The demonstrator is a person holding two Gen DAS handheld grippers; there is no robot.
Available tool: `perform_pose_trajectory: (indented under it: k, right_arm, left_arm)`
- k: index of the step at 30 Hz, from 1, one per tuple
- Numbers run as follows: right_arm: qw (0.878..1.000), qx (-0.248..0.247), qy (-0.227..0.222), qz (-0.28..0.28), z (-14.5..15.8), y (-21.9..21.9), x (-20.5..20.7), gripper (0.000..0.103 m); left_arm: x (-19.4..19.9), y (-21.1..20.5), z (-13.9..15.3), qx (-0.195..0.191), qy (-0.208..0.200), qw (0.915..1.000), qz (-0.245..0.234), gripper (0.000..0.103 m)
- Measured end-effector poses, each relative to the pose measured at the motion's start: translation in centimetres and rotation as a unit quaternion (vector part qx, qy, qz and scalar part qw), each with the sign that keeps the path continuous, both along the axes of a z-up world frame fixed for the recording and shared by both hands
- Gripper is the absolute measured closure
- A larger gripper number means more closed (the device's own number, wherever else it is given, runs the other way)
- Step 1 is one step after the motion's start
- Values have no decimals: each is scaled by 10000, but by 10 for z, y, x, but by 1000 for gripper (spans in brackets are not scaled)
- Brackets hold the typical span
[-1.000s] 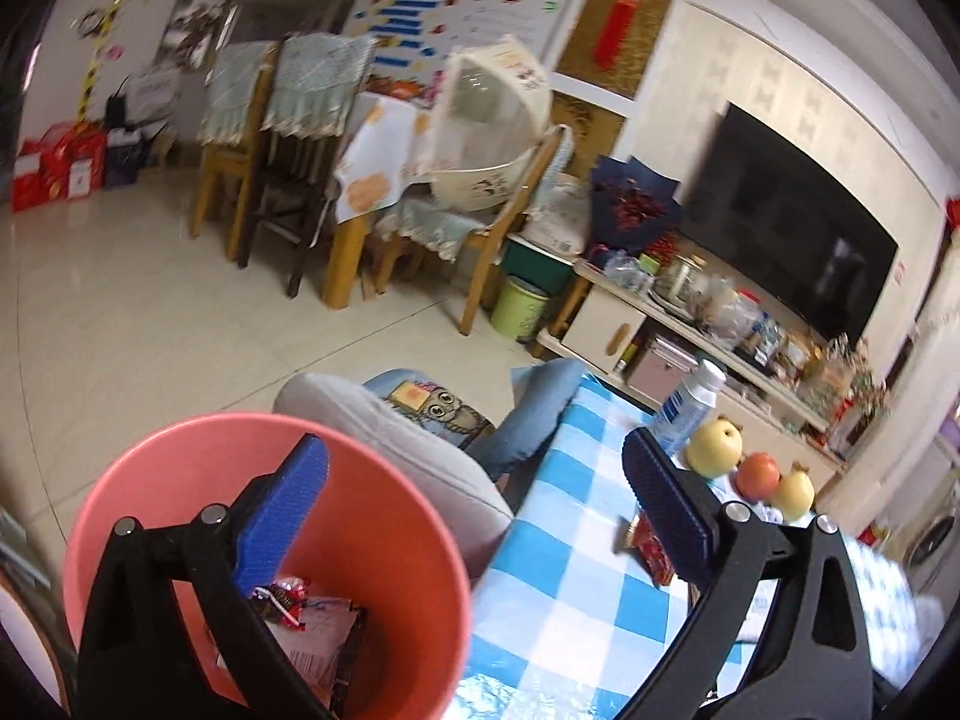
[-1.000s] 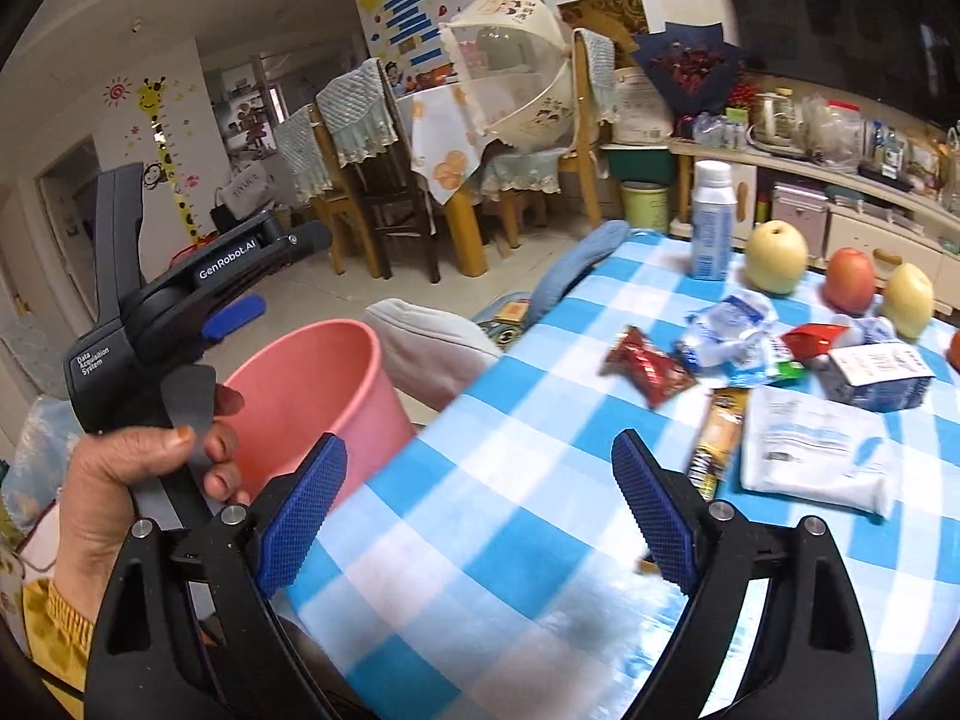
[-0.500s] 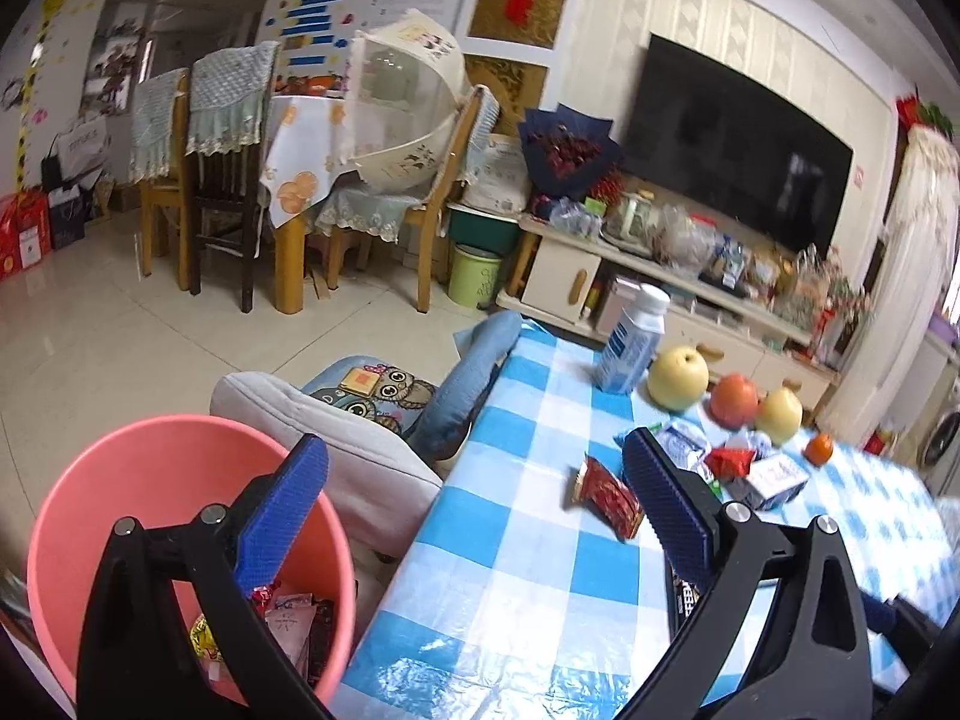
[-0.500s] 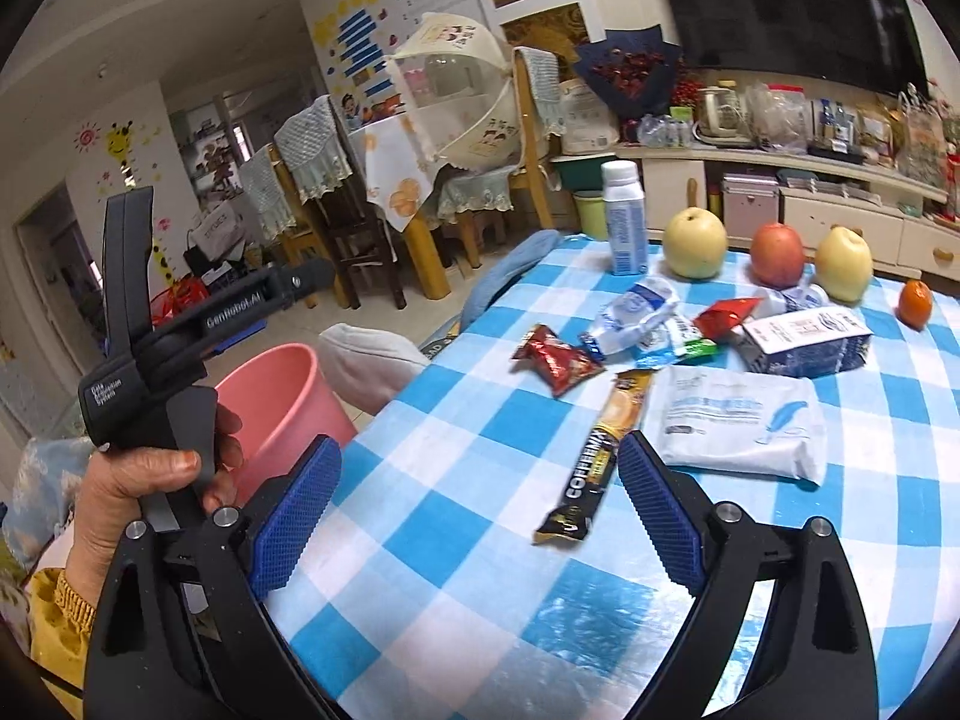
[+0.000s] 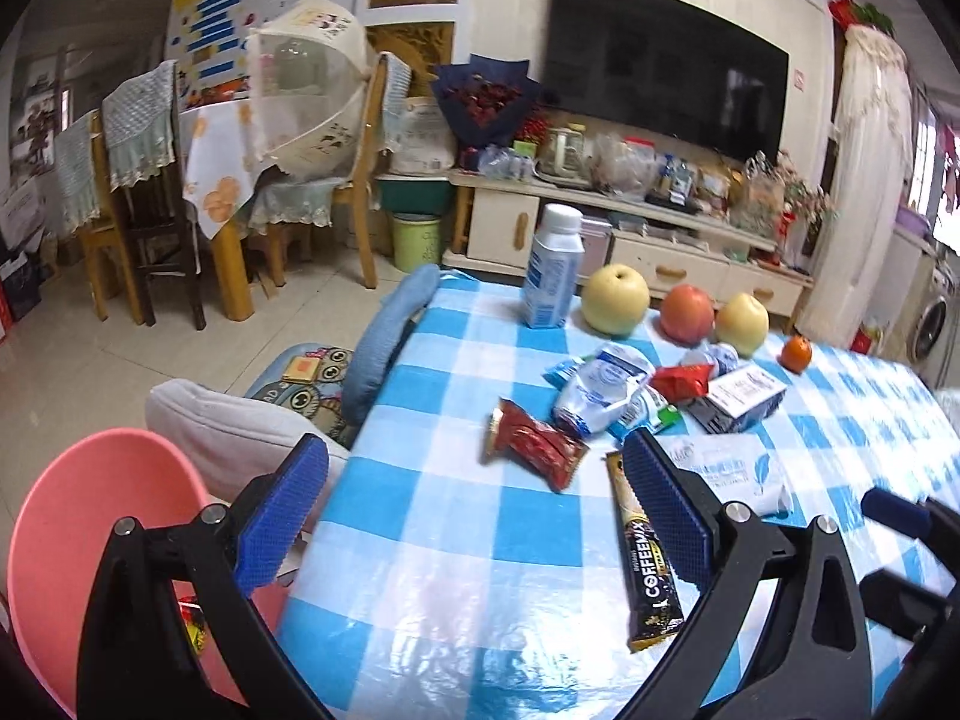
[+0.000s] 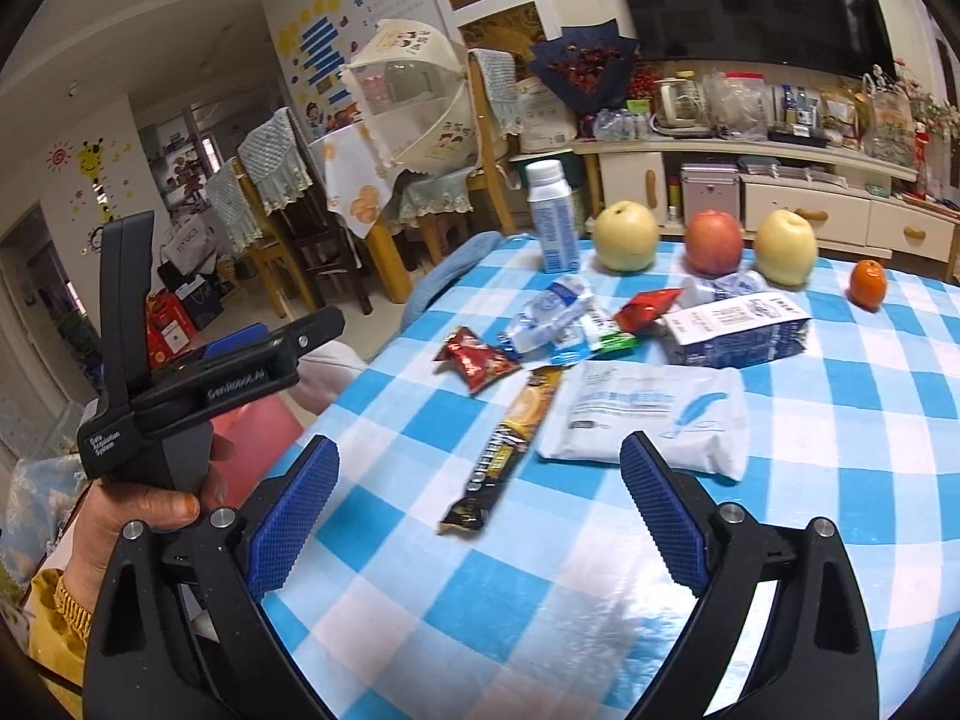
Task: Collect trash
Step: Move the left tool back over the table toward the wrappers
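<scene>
Trash lies on the blue-checked table (image 5: 456,570): a coffee stick (image 5: 648,570) (image 6: 510,444), a red wrapper (image 5: 534,450) (image 6: 474,363), a crumpled blue-white wrapper (image 5: 600,390) (image 6: 552,315), a white tissue pack (image 6: 648,414) and a carton on its side (image 6: 738,330). A pink bin (image 5: 90,510) stands on the floor off the table's left edge, with scraps inside. My left gripper (image 5: 474,444) hangs open over the table corner, empty, with the stick by its right finger. My right gripper (image 6: 480,444) is open and empty, just short of the stick and the tissue pack.
An upright bottle (image 5: 555,276), two pears, an apple (image 5: 687,315) and an orange (image 5: 796,354) line the table's far side. A grey cushion (image 5: 228,426) and a blue chair back (image 5: 384,348) sit between bin and table. A hand (image 6: 138,516) holds the left gripper.
Both grippers have swung right, from above the pink bin toward the table. The bin has slid to the left edge of the left wrist view, and the trash now lies straight ahead.
</scene>
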State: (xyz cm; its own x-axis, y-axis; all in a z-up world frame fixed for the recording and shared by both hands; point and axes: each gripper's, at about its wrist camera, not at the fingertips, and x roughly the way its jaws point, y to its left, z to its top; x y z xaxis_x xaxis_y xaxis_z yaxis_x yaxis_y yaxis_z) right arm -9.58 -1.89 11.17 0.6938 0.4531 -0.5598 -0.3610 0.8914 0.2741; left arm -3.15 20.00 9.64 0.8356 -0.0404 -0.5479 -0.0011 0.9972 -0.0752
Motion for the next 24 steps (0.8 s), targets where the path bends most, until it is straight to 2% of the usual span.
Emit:
perform_pose_trajectory:
  k: [8, 14, 19, 24]
  right_arm:
    - [9992, -210, 151, -312, -9, -33, 16, 9]
    - [9966, -248, 642, -445, -30, -58, 43, 9]
    - [9929, -11, 1064, -525, -45, -80, 64, 9]
    - [9916, -34, 1173, -546, -55, -86, 80, 9]
  left_arm:
    - [21, -22, -14, -36, 204, 9998, -81, 4]
    - [56, -55, -23, 203, 244, 9973, -661, 4]
    - [99, -70, -33, 19, 453, 9915, -1222, 4]
    - [135, -74, -50, -110, 750, 9880, -1342, 4]
